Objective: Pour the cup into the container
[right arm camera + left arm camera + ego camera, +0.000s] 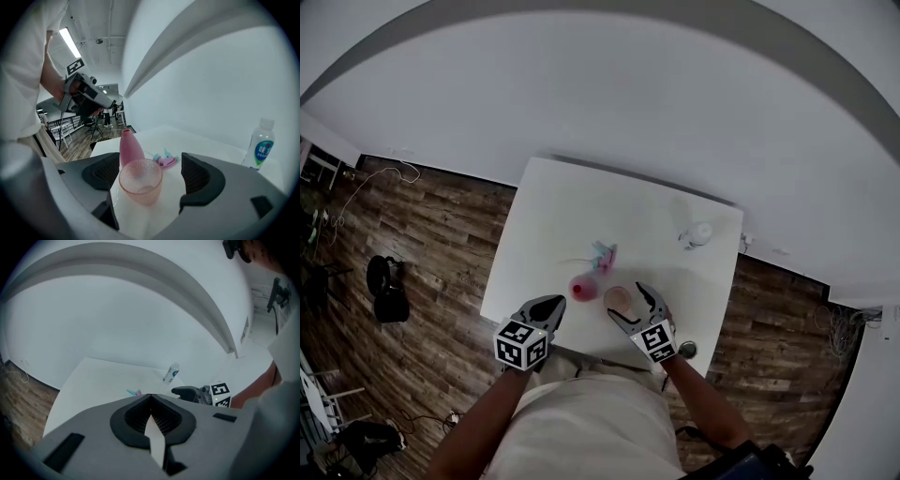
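A clear pinkish dimpled cup [140, 180] stands between the wide jaws of my right gripper [150, 177]. Its rim is close to the left pad, with a gap to the right pad [190, 180]. From the head view the cup [619, 298] is near the table's front edge, with the right gripper [631, 306] around it. Just left of it stands a pink narrow-necked container [580, 287], which rises behind the cup [129, 147] in the right gripper view. My left gripper [549, 307] hovers left of the container, its jaws [150, 399] shut and empty.
A small plastic water bottle [701, 232] stands at the far right of the white table [581, 206]. A pink and teal item [603, 255] lies behind the container. A round dark object [687, 350] sits at the table's near right corner. Wooden floor surrounds the table.
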Motion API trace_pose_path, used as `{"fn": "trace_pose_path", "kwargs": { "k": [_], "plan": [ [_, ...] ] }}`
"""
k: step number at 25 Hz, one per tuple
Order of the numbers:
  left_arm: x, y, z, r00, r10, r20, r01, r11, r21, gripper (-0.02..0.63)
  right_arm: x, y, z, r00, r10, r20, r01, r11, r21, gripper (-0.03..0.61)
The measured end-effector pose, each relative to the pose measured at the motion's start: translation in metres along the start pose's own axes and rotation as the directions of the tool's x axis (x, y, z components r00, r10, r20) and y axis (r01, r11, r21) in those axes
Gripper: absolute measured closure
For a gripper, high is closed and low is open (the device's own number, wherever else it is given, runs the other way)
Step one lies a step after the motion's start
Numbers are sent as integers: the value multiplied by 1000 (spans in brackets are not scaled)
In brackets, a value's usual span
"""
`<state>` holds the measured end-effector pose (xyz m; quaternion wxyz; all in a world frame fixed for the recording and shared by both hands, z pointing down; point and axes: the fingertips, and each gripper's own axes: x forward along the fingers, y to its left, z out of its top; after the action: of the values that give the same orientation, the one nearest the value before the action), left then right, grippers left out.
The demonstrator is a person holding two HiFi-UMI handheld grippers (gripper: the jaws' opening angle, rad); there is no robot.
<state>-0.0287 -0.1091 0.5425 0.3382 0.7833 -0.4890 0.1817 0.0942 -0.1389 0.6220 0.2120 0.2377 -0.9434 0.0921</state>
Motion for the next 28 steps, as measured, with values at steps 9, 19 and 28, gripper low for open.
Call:
{"fn": "trace_pose_path", "kwargs": {
  "k": [9, 19, 28],
  "plan": [
    [-11, -16, 35, 998, -39, 55, 31, 989, 144, 604, -41, -8, 81, 994, -55, 98, 57, 998, -22, 204],
    [-22, -16, 51, 992, -85, 94, 72, 988, 136, 604, -69, 0, 146, 978, -121, 173, 122, 993, 3, 352],
    [-56, -13, 47, 981, -184, 67, 167, 964, 209, 604, -67, 30, 185, 964, -201, 173, 207, 978, -15, 430]
  ]
}}
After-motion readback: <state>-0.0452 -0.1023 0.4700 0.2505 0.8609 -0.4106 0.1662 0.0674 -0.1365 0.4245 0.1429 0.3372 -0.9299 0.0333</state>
